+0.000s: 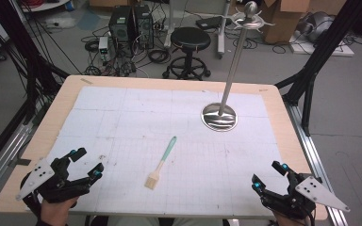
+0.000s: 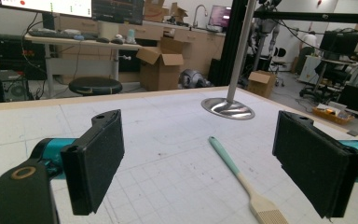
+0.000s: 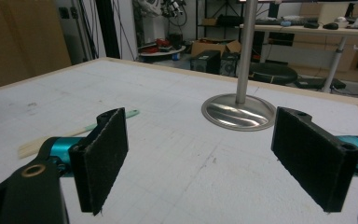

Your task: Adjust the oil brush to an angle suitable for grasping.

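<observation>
Your left gripper [image 1: 86, 163]: jaws apart, empty | right gripper [image 1: 267, 176]: jaws apart, empty | pastry brush [image 1: 161, 162] lies between them | metal stand [image 1: 220, 117] far side

Both tongs match — black bodies, teal collars behind each jaw. Left tongs [image 1: 85, 163] and right tongs [image 1: 269, 175] each carry a grey three-cornered plate with small dark holes. Jaw pads [image 2: 100, 158] are flat black rectangles with a rough, grainy face — a round hole near each tip, brass-ringed pivot lower left.
</observation>
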The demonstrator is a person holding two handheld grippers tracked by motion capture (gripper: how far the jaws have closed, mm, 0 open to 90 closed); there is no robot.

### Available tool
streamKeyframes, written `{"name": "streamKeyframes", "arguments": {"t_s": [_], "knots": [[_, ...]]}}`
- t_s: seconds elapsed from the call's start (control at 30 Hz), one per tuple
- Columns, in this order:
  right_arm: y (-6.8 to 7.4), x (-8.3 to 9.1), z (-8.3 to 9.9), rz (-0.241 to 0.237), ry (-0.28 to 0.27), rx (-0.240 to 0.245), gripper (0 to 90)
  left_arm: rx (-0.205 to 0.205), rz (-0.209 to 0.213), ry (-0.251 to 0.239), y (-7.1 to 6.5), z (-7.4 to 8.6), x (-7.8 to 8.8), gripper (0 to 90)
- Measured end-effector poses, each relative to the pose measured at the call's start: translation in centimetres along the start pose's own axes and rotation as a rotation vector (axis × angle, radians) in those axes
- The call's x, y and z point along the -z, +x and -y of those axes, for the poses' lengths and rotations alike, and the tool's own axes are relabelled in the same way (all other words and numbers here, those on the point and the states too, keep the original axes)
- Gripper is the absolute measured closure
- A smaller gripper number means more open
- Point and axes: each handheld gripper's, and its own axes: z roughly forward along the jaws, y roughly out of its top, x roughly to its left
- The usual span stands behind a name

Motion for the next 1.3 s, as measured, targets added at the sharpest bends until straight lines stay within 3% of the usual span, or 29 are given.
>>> {"name": "streamKeyframes", "arguments": {"t_s": [0.47, 0.67, 0.83, 0.97, 1.03, 1.13, 1.3], "knots": [[-0.2, 0.1, 0.2, 0.003, 0.008, -0.008, 17.1, 0.015, -0.016, 0.013, 0.0, 0.1, -0.5, 17.8], [0.1, 0.1, 0.1, 0.004, 0.020, 0.005, 17.1, 0.003, 0.006, 0.028, -0.6, 0.1, -0.9, 19.2], [0.2, 0.1, 0.1, 0.006, 0.018, 0.012, 17.1, -0.009, 0.082, 0.069, -0.8, 0.3, -1.3, 32.0], [0.1, 0.1, 0.2, 0.008, 0.018, -0.002, 17.1, -0.041, 0.164, 0.124, -1.3, 0.4, -2.1, 56.5], [0.0, 0.1, 0.2, 0.008, 0.016, -0.008, 17.1, -0.057, 0.177, 0.151, -1.7, 0.5, -2.7, 72.2], [0.0, 0.0, 0.2, 0.009, 0.017, -0.005, 17.2, -0.084, 0.202, 0.198, -2.4, 0.9, -3.9, 86.8], [0.1, 0.0, 0.2, 0.012, 0.018, -0.004, 17.1, -0.070, 0.252, 0.250, -3.9, 1.4, -6.6, 89.5]]}}
